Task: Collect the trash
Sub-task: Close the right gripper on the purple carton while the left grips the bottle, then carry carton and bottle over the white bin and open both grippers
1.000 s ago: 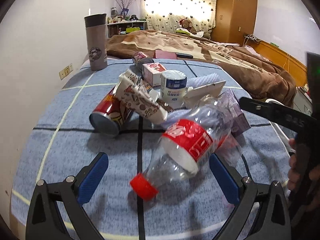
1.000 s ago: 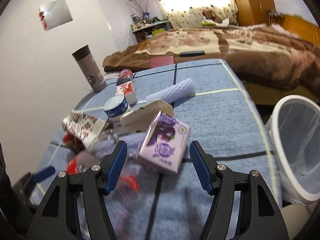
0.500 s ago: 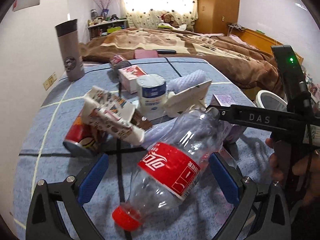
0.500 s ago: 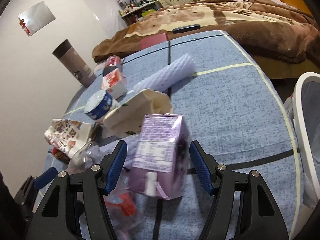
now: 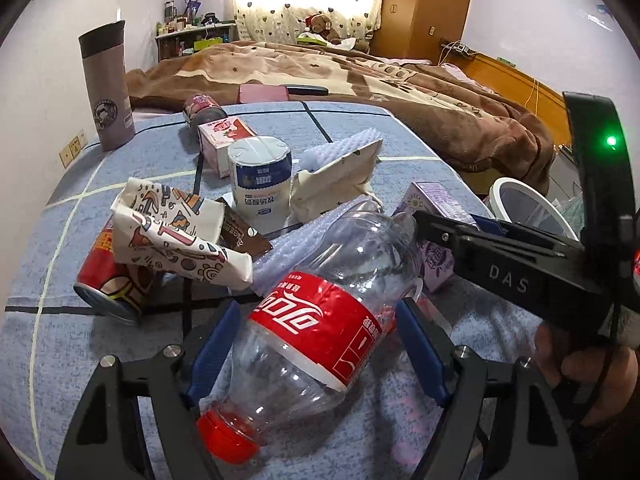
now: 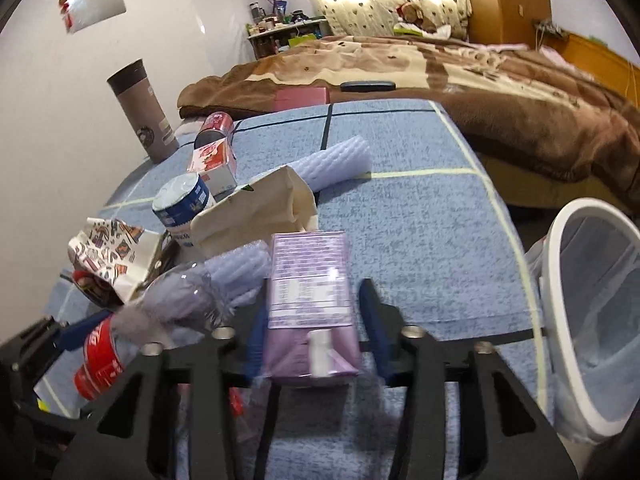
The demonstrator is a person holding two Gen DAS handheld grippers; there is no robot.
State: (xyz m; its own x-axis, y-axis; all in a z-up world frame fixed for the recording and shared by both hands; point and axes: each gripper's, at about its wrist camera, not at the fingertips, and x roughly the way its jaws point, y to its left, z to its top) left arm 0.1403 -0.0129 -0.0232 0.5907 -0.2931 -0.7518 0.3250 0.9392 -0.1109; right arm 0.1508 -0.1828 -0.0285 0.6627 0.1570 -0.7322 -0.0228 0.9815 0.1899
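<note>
Bottle [image 5: 320,320] between closing left tool [image 5: 320,344] | carton [image 6: 310,312] between closing right tool [image 6: 312,332]

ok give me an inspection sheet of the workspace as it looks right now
surface: blue checked cloth on a table.
job's things: cola bottle lying between the left gripper jaws; purple carton between the right gripper jaws; white bin at the table's right edge.
clutter: red can, printed paper box, yogurt cup, paper bag, pink carton, foam roll, thermos standing at the back.
grippers: both sets of jaws closing; contact not clear yet.
cables: one near the wall at the far right.
surroundings: bed with brown blanket, wardrobe, curtained window.
</note>
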